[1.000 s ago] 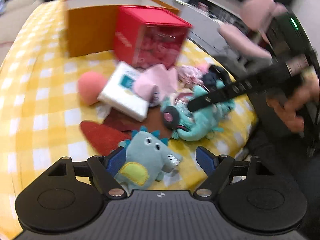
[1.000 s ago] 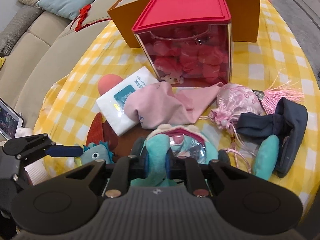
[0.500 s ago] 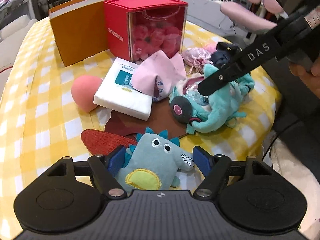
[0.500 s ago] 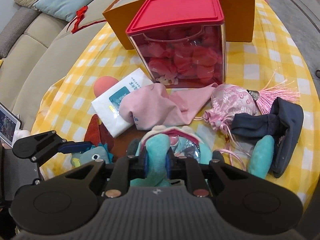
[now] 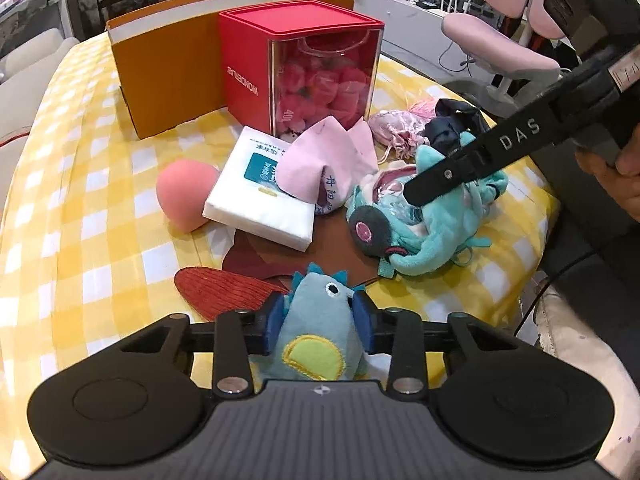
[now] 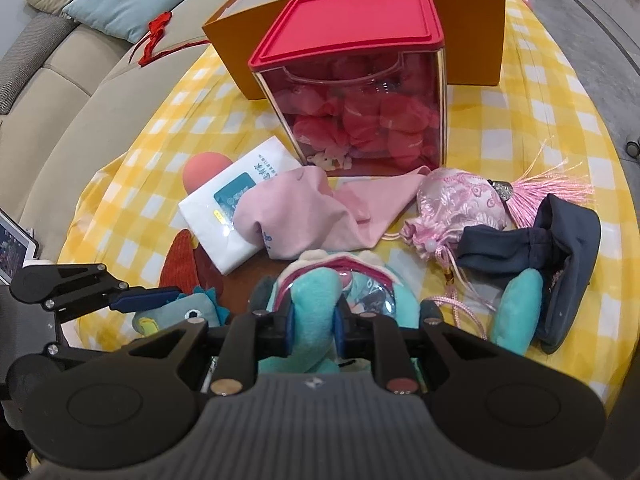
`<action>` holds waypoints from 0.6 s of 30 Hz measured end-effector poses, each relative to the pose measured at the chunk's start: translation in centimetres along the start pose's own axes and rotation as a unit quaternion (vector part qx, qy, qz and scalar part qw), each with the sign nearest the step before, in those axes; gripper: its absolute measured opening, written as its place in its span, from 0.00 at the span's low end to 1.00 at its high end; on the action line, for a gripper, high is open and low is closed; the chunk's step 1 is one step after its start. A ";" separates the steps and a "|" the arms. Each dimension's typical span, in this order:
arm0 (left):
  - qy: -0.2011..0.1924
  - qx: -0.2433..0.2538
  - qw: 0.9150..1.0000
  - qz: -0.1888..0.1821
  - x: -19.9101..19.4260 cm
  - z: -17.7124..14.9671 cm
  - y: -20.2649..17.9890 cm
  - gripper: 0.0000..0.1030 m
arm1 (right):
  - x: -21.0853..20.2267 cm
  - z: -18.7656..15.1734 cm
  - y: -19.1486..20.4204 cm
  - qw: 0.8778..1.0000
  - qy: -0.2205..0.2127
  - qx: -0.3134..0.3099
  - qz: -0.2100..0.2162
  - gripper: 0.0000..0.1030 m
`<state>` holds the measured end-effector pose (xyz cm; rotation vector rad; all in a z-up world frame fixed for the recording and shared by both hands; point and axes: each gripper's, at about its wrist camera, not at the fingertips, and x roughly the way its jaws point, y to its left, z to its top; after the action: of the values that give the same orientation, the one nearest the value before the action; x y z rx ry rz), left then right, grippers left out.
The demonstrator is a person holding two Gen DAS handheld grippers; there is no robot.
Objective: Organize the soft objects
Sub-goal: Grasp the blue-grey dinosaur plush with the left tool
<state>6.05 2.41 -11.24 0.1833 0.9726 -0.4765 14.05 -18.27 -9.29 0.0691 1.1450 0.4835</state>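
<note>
My left gripper is shut on a blue-grey dinosaur plush with a yellow belly, at the table's near edge. It also shows in the right wrist view. My right gripper is shut on a teal plush toy with a clear pouch, seen in the left wrist view. An open orange box stands at the back. A red-lidded clear box of pink soft things stands in front of it.
On the yellow checked cloth lie a pink ball, a white tissue pack, a pink cloth, a pink brocade pouch with tassel, a dark navy pouch and red-brown felt pieces. A sofa is beyond the table.
My left gripper has closed its fingers onto the dinosaur plush, which now stands upright between them. My right gripper keeps its hold on the teal plush.
</note>
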 end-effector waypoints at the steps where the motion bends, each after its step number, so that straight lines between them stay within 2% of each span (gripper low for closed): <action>1: 0.000 0.000 1.000 0.000 -0.1 0.0 0.0 0.39 | 0.0 0.0 0.0 1.000 -0.001 0.001 -0.001 0.17; 6: -0.007 0.000 1.000 0.001 -0.5 0.3 -0.1 0.31 | 0.0 0.0 0.0 1.000 0.000 0.001 -0.001 0.17; 9: -0.010 -0.048 0.998 -0.027 -1.2 0.6 0.9 0.27 | 0.0 0.0 -0.1 1.000 -0.001 0.001 0.000 0.17; 11: -0.026 -0.083 0.994 -0.059 -1.8 0.5 2.0 0.26 | -0.1 0.0 -0.1 1.000 -0.002 0.003 0.001 0.17; 14: -0.054 -0.105 0.990 -0.081 -2.6 0.4 3.4 0.24 | -0.4 0.1 -0.3 1.000 -0.009 0.008 0.004 0.17; 16: -0.075 -0.138 0.981 -0.111 -3.2 0.4 4.7 0.24 | -0.8 0.2 -0.4 1.000 -0.020 0.009 0.013 0.17; 18: -0.089 -0.161 0.975 -0.121 -3.9 0.6 5.5 0.24 | -1.4 0.3 -0.2 0.999 -0.032 0.006 0.025 0.17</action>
<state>7.27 8.24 -8.04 -0.2695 0.8850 -0.5401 13.93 -18.97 -8.07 0.1228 1.0856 0.5154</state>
